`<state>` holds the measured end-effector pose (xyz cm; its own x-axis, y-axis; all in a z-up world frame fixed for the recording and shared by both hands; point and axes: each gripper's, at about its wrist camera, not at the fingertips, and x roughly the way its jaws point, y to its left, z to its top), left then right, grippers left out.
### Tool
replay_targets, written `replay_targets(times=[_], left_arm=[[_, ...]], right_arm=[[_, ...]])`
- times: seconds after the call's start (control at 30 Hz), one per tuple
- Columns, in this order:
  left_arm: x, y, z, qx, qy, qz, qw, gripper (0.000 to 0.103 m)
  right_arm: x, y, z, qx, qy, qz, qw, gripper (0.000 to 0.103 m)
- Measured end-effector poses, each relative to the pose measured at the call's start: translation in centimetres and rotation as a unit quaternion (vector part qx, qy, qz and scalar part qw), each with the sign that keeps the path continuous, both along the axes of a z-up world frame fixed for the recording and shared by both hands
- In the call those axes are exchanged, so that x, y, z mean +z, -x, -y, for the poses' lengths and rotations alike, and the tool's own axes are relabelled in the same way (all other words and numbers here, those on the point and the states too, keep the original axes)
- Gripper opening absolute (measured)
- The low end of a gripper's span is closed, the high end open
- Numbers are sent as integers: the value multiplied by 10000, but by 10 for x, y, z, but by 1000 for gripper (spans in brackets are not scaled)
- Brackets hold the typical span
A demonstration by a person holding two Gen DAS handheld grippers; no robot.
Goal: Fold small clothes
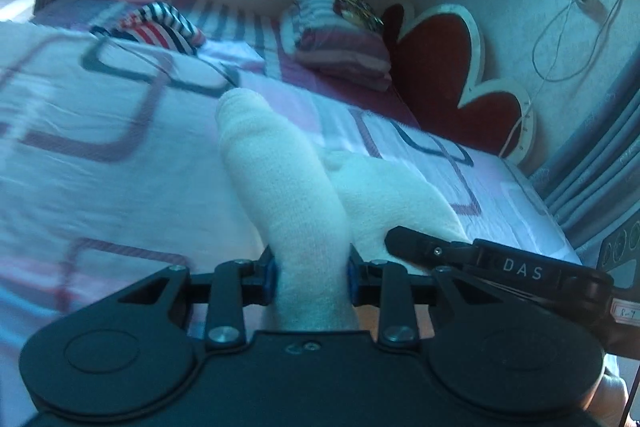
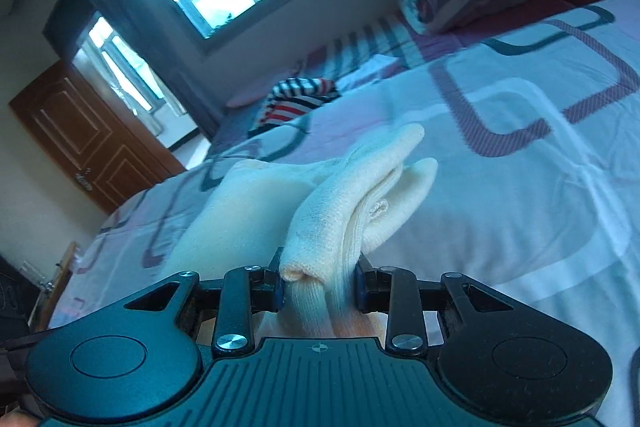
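White knit sock pinched in both tongs, over the bed.

L tongs (image 1: pixel 310 277) are closed on the cream-white knitted sock (image 1: pixel 276 187); R tongs (image 2: pixel 320 287) are clamped on its bunched folds (image 2: pixel 332 211). Sock is held w/ its far end resting on the pink-and-white patterned bedspread (image 2: pixel 520 187). A striped red-white-navy garment (image 2: pixel 292 103) is seen well apart, further up the bed.

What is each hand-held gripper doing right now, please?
Left hand-held gripper: closed on the white sock.
Right hand-held gripper: closed on the cream sock.
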<state>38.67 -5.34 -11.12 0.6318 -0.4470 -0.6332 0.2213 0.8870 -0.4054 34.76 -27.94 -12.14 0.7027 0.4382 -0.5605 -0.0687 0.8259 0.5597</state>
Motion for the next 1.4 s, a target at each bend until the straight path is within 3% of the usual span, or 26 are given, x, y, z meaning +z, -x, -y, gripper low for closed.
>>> replay_targets(times=[0.27, 0.5, 0.8, 1.03, 1.17, 1.3, 1.4], left_arm=[[18, 21, -105, 224, -103, 193, 9995, 29], [23, 19, -208, 115, -129, 284, 9994, 29], [13, -1, -299, 268, -239, 285, 9990, 29], [-8, -11, -343, 425, -227, 179, 9987, 29], [-36, -13, -358, 522, -327, -63, 9981, 32], [-57, -9, -367, 647, -265, -165, 9974, 58], [-54, -9, -370, 669, -295, -253, 9970, 63]], right_arm=[[16, 9, -109, 349, -41, 172, 9992, 31], [21, 15, -222, 241, 31, 175, 9996, 31], [9, -12, -333, 299, -3, 174, 9994, 31], [-15, -30, -373, 487, 82, 65, 9988, 31], [-38, -36, -378, 543, 147, -174, 9983, 32], [-62, -37, -370, 499, 145, -445, 9977, 35], [-65, -37, -363, 432, 57, -539, 9976, 40]])
